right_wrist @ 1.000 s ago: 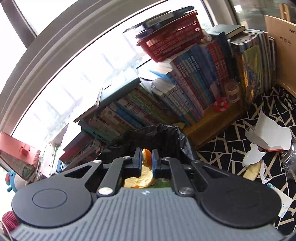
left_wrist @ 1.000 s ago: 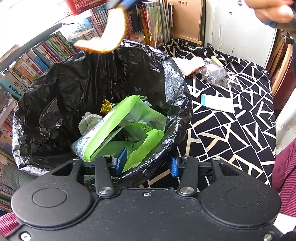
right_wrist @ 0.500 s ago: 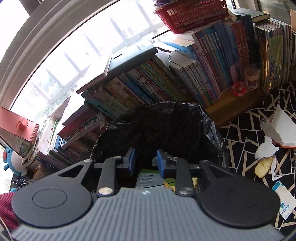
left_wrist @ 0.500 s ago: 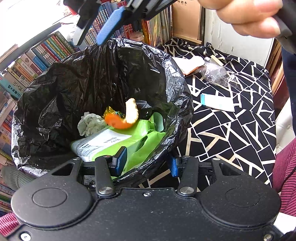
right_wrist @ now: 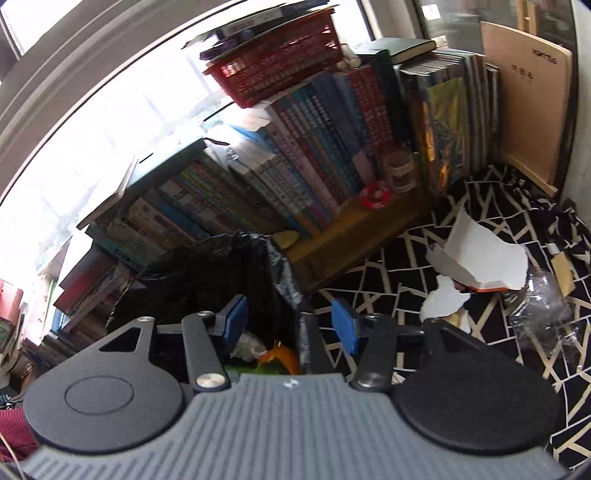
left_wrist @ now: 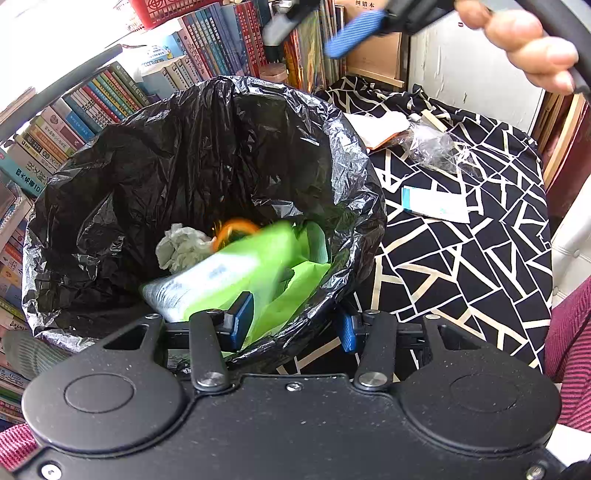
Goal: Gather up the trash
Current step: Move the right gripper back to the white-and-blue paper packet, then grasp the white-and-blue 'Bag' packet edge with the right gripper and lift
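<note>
A bin lined with a black bag [left_wrist: 147,177] fills the left wrist view. My left gripper [left_wrist: 293,326] is shut on its near rim, one pad inside and one outside. Inside lie an orange peel [left_wrist: 236,229], a green package [left_wrist: 240,273] and a crumpled tissue [left_wrist: 181,247]. My right gripper [left_wrist: 317,29] hovers above the bin's far right rim, held by a hand [left_wrist: 524,40]. Its jaws are opening with nothing between them. In the right wrist view the right gripper [right_wrist: 290,326] looks down over the bin [right_wrist: 207,273], and the peel [right_wrist: 280,356] shows below it.
On the black-and-white patterned cloth [left_wrist: 461,280] lie torn white paper [right_wrist: 480,254], a clear plastic wrapper [right_wrist: 543,314] and a white-and-blue packet [left_wrist: 436,205]. Rows of books [right_wrist: 314,155] with a red basket [right_wrist: 273,70] on top stand behind the bin.
The right gripper let go of the orange peel, which dropped into the bin beside the green package. Its jaws spread apart and it moved right. The left gripper kept still.
</note>
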Demonstrator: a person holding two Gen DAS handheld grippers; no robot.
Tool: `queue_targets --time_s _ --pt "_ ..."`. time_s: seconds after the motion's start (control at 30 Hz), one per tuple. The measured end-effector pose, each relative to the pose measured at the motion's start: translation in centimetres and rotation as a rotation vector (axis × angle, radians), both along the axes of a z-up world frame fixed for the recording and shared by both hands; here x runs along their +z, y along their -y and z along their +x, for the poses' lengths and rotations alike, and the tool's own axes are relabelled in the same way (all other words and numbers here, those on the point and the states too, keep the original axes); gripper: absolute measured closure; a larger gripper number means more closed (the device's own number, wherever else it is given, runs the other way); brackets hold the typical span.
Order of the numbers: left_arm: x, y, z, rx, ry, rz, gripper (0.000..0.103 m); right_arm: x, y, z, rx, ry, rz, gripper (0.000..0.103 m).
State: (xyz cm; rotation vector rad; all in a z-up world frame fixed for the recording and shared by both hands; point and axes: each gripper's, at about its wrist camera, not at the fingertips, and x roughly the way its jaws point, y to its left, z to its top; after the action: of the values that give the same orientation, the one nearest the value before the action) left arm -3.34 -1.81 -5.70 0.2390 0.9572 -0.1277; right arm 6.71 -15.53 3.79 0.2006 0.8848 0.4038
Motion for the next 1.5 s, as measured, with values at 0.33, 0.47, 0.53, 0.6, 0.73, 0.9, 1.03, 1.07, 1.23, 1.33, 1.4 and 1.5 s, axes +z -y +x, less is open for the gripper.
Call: queue_targets --time_s 0.33,0.47,0.53,0.6,0.73,0.9,1.03,1.07,1.23,1.33,1.4,1.5 --pt "0.0 0.0 0.0 0.001 0.001 -0.001 0.058 -3.9 5.4 1.5 -0.211 -0.004 -0.083 0.024" --pt "0.0 -0.1 0.1 -0.001 0.001 0.000 0.058 -6.9 7.2 2.5 -0.275 -0.004 -0.135 0.019" --pt "0.0 -0.1 0.1 0.001 0.000 -0.002 0.058 -8.5 8.1 3.0 -0.300 -0.010 -0.157 0.017" --pt "-0.1 -0.1 0.1 0.001 -0.001 -0.003 0.058 -10.1 9.0 3.5 -0.325 -0.019 -0.175 0.016" --pt "-0.1 -0.2 0.1 -0.001 0.002 -0.004 0.058 -12.9 10.5 4.1 -0.388 -0.052 -0.198 0.014" --pt "-0.1 -0.2 0.0 -0.003 0.003 -0.006 0.058 -15.5 11.6 4.5 -0.425 -0.089 -0.216 0.003" --pt "-0.1 -0.2 0.0 -0.003 0.004 -0.005 0.058 -16.6 11.7 4.7 -0.426 -0.123 -0.223 0.000" --pt "-0.1 -0.2 0.0 -0.003 0.004 -0.005 0.058 -16.8 11.7 4.7 -0.423 -0.129 -0.227 0.000" --pt "-0.1 -0.1 0.0 -0.003 0.003 -0.005 0.058 -17.7 12.1 4.8 -0.431 -0.171 -0.244 0.000" --pt "-0.1 -0.1 0.0 -0.004 0.001 -0.004 0.058 -18.4 12.6 5.0 -0.437 -0.212 -0.241 0.000" --pt "-0.2 -0.1 0.0 -0.005 -0.001 -0.004 0.058 -18.9 12.6 5.1 -0.430 -0.239 -0.265 0.000" --pt "-0.3 -0.1 0.1 -0.004 -0.006 -0.006 0.058 -19.8 12.6 5.1 -0.436 -0.310 -0.309 0.000"
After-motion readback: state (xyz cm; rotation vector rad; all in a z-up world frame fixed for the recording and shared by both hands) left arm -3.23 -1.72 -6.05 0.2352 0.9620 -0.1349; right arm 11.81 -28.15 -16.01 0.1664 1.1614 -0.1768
